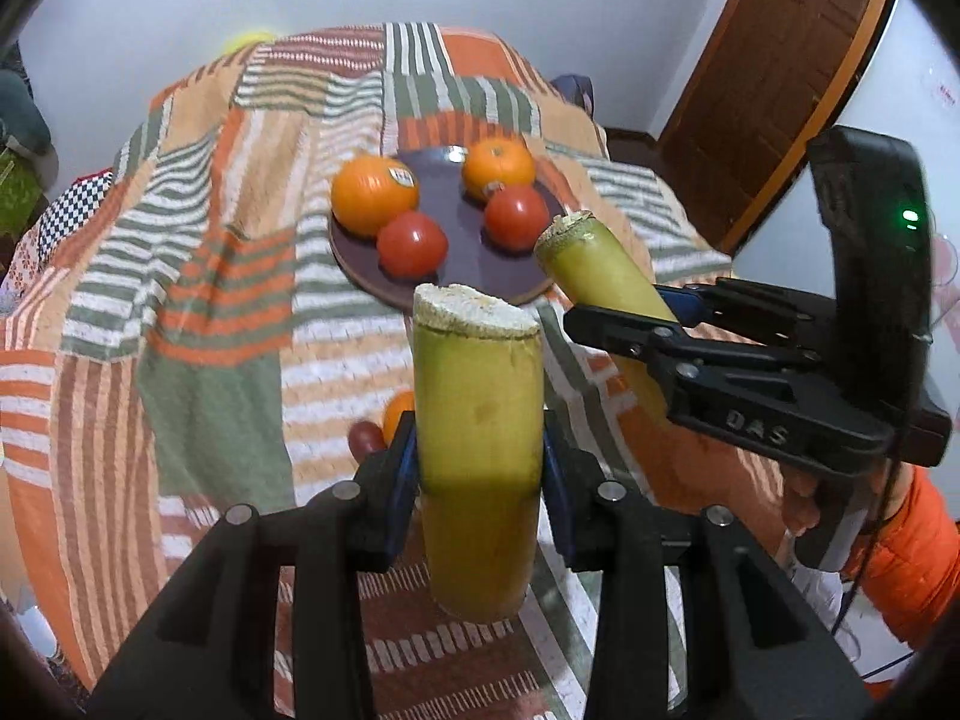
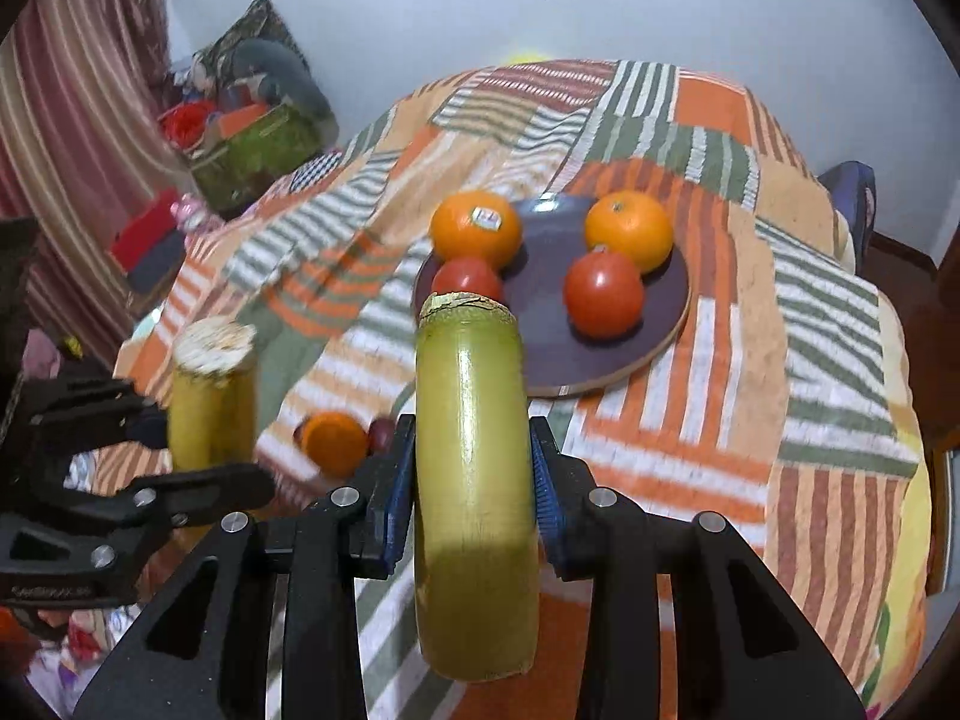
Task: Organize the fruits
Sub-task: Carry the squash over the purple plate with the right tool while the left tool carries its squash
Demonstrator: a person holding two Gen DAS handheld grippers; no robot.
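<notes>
My left gripper (image 1: 479,468) is shut on a yellow-green sugarcane piece (image 1: 477,420) and holds it upright above the cloth. My right gripper (image 2: 474,480) is shut on a second sugarcane piece (image 2: 471,462); it also shows in the left wrist view (image 1: 600,276), to the right of the first. Ahead lies a dark purple plate (image 1: 462,240) with two oranges (image 1: 373,192) (image 1: 499,167) and two tomatoes (image 1: 413,243) (image 1: 516,216). The plate (image 2: 540,354) also shows in the right wrist view. The left gripper and its cane (image 2: 210,390) appear at the left there.
A striped orange, green and white patchwork cloth (image 1: 210,300) covers the table. A small orange (image 2: 333,441) and a dark red fruit (image 2: 379,433) lie on the cloth just before the grippers. A wooden door (image 1: 768,78) stands at the right; boxes and clutter (image 2: 240,138) at the left.
</notes>
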